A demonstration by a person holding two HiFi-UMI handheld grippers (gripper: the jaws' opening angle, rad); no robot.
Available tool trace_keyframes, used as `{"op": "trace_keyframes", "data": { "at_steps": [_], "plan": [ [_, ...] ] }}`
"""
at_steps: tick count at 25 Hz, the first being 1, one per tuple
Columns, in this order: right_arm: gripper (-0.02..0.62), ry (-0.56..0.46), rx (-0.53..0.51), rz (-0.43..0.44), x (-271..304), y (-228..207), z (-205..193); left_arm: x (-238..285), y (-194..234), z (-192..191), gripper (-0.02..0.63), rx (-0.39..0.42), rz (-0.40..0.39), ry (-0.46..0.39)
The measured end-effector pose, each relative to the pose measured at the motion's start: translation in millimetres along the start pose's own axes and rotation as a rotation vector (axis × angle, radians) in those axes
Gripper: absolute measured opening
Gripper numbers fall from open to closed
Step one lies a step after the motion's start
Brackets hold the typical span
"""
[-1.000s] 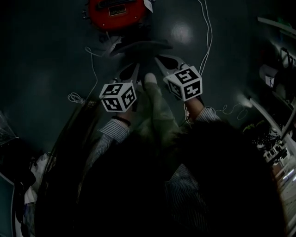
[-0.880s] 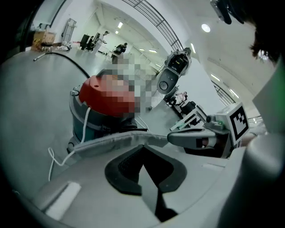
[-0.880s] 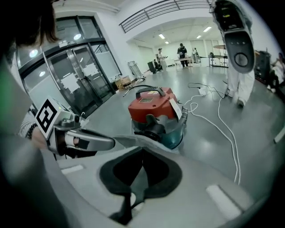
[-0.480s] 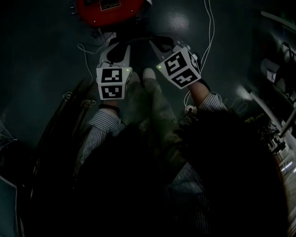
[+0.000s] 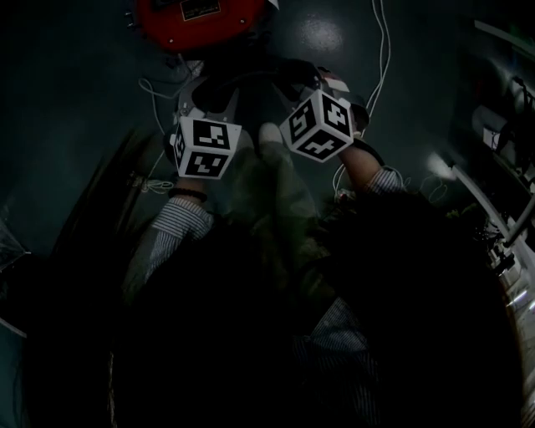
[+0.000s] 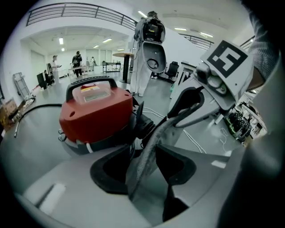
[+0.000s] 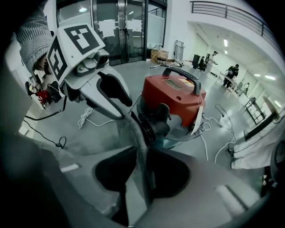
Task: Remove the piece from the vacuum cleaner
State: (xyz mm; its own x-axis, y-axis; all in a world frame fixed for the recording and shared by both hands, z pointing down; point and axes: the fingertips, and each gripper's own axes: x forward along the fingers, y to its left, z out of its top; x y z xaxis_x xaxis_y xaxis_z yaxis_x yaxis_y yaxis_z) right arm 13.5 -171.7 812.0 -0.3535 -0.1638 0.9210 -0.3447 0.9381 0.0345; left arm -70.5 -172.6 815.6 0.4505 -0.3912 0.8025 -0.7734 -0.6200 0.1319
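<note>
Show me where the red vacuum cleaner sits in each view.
Head view: red vacuum cleaner at the top edge, left of centre, partly cropped.
Left gripper view: left of centre, on the floor.
Right gripper view: right of centre.
Shared landmark: the pale label on its lid.

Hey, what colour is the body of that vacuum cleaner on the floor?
The vacuum cleaner is red, black handle; clearest in the left gripper view.

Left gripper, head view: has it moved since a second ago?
Yes. The left gripper has moved forward, closer to the red vacuum cleaner; its claw is opening with a thin grey piece between the jaws.
</note>
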Motion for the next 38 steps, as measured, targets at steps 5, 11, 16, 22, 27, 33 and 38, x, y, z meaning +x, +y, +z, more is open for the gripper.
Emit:
{"op": "trace_keyframes", "data": {
  "at_steps": [5, 11, 16, 22, 27, 33, 38],
  "plan": [
    [0.067, 0.023, 0.013, 0.006, 4, -2, -2, 7, -3, -22, 0.182, 0.080, -0.028, 0.083],
    [0.032, 0.012, 0.046, 0.012, -1, 1, 0, 6, -6, -26, 0.043, 0.063, -0.039, 0.093],
    [0.026, 0.017, 0.065, 0.033, -7, 8, -3, -2, -19, -32, 0.029, -0.012, -0.059, 0.088],
    [0.026, 0.020, 0.073, 0.015, -14, 21, -11, -10, -35, -40, 0.029, -0.081, -0.043, 0.069],
    [0.026, 0.015, 0.090, 0.023, -32, 37, -16, -26, -50, -42, 0.029, -0.165, -0.050, 0.054],
    [0.026, -0.039, 0.227, 0.060, -101, 50, 0, -87, -79, -12, 0.029, -0.385, -0.086, 0.007],
    [0.026, -0.077, 0.233, 0.011, -174, 48, 31, -150, -85, 37, 0.029, -0.379, -0.058, -0.033]
  ]
}}
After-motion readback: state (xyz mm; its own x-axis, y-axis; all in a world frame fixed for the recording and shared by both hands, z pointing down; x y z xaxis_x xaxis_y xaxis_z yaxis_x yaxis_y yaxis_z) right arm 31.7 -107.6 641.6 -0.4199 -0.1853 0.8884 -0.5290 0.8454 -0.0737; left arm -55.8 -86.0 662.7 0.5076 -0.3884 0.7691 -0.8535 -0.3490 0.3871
